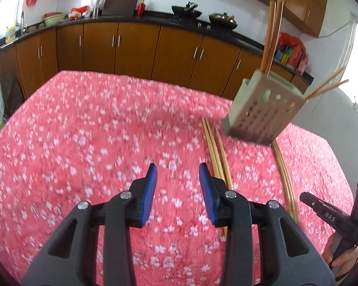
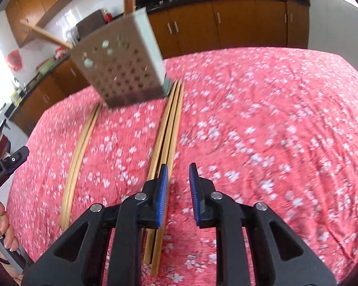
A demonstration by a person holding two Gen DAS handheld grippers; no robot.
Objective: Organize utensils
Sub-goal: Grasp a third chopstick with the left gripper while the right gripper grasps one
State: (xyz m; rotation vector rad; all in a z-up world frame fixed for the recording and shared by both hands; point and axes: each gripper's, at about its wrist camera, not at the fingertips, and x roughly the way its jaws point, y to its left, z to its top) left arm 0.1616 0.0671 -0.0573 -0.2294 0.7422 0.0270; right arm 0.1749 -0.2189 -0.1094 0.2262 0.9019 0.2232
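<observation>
At the nine o'clock side of the scene the left gripper (image 1: 178,171) hangs over the pink floral tablecloth (image 1: 88,128), its blue-padded jaws spread apart with nothing between them. Just at its two o'clock a group of three wooden chopsticks (image 1: 218,157) lies flat on the cloth, running toward the perforated grey chopstick holder (image 1: 260,112), which stands at one o'clock near the table's far edge. Several chopsticks (image 1: 272,35) stick up out of the holder, some leaning out sideways. Farther toward three o'clock a second pair of chopsticks (image 1: 285,176) lies on the cloth, apart from the first group. The right gripper (image 2: 178,174) hovers low over the near end of the three-chopstick group (image 2: 169,124), jaws parted and empty, its left pad above the sticks. Brown kitchen cabinets (image 1: 136,47) line the wall at twelve o'clock.
</observation>
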